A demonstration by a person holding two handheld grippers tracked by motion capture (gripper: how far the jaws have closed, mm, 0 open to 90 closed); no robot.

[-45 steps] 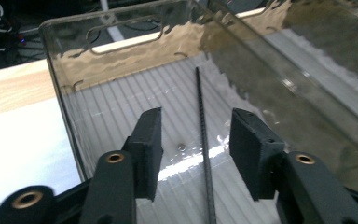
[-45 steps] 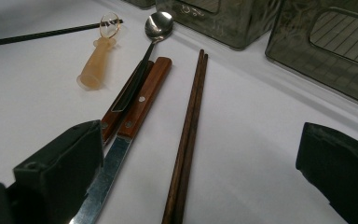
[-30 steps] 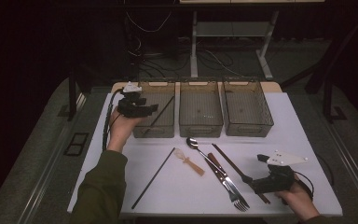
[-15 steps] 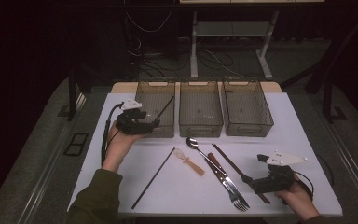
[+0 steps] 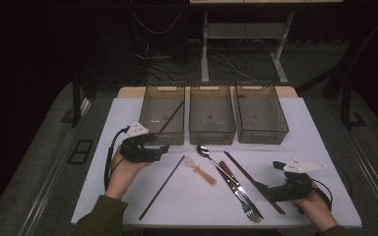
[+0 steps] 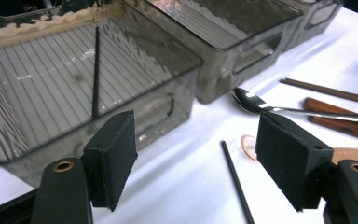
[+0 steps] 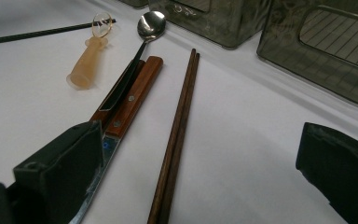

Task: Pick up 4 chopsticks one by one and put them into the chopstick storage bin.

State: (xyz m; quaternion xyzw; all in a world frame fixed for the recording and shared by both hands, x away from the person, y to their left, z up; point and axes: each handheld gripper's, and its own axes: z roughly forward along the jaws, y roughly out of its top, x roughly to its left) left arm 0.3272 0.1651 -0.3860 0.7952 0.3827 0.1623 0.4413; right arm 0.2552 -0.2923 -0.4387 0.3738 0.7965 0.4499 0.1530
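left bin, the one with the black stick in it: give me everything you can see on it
The left bin is a smoky, translucent plastic box, rectangular and open-topped, with a ribbed floor and a handle cutout in its near wall. It stands upright on the white table, leftmost of three bins in a row, close beside the middle bin. One thin black chopstick lies slanted inside it.

Three bins (image 5: pixel 211 118) in a row at the table's (image 5: pixel 315 147) upper centre, cutlery below them.
One stick (image 5: pixel 170 118) leans in the left bin; another stick (image 5: pixel 161 188) lies lower left, with spoon (image 5: pixel 204 150), fork (image 5: pixel 248 206) and chopsticks (image 5: pixel 253 182) right of it.
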